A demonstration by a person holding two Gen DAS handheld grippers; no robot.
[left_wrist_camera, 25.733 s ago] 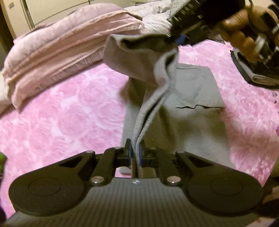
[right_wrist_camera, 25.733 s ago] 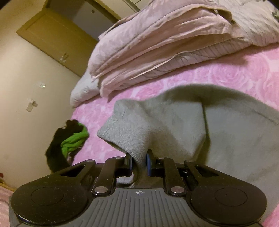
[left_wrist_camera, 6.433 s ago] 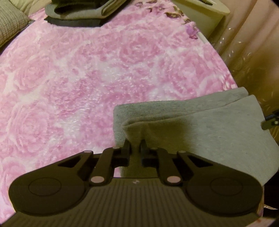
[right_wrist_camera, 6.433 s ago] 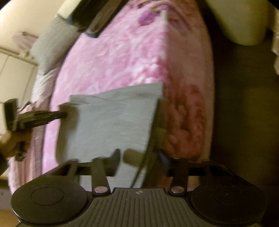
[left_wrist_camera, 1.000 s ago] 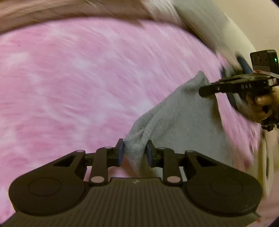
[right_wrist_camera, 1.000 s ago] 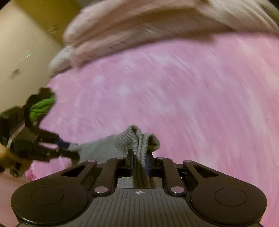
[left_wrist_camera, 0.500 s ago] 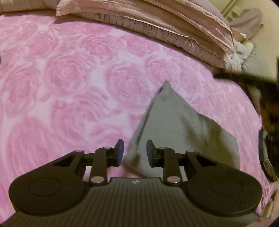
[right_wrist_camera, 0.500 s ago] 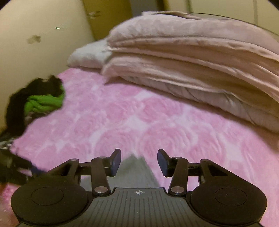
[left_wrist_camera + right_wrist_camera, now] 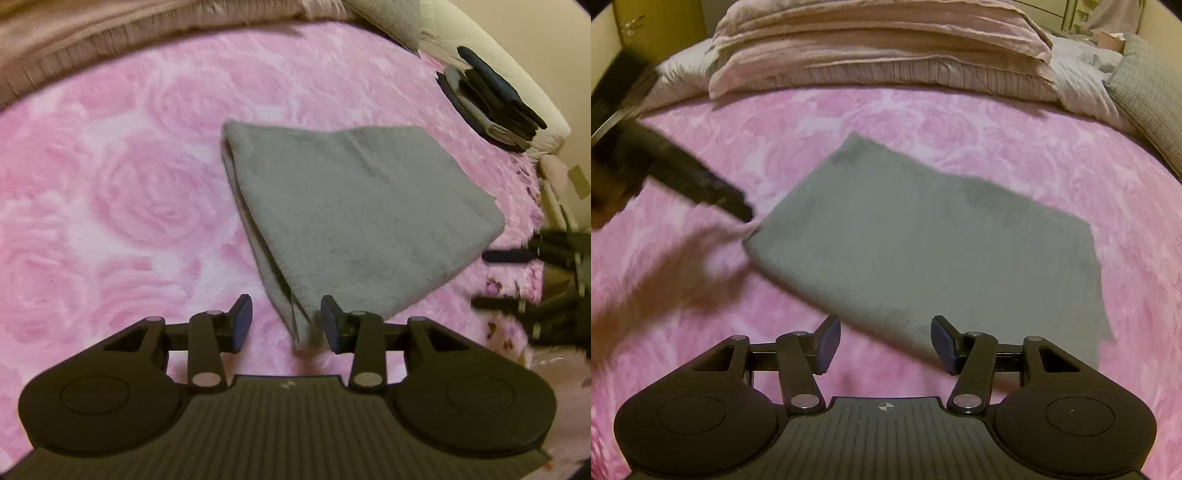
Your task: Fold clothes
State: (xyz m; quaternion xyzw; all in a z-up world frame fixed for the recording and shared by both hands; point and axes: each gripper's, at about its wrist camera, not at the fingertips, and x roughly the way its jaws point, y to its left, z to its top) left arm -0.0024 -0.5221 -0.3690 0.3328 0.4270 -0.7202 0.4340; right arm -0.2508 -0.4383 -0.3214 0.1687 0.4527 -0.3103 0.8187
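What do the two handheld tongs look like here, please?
Both the left tongs and right tongs are matte black, with a ribbed central body, two round side discs, silver pivot screws, and dark blue pads on the fingers.

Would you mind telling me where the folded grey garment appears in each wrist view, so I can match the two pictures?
Left wrist: folded grey garment lies centre-right, its near corner between the open left gripper fingers.
Right wrist: the garment fills the centre, above the open right gripper.
Shared landmark: pink rose-patterned blanket.
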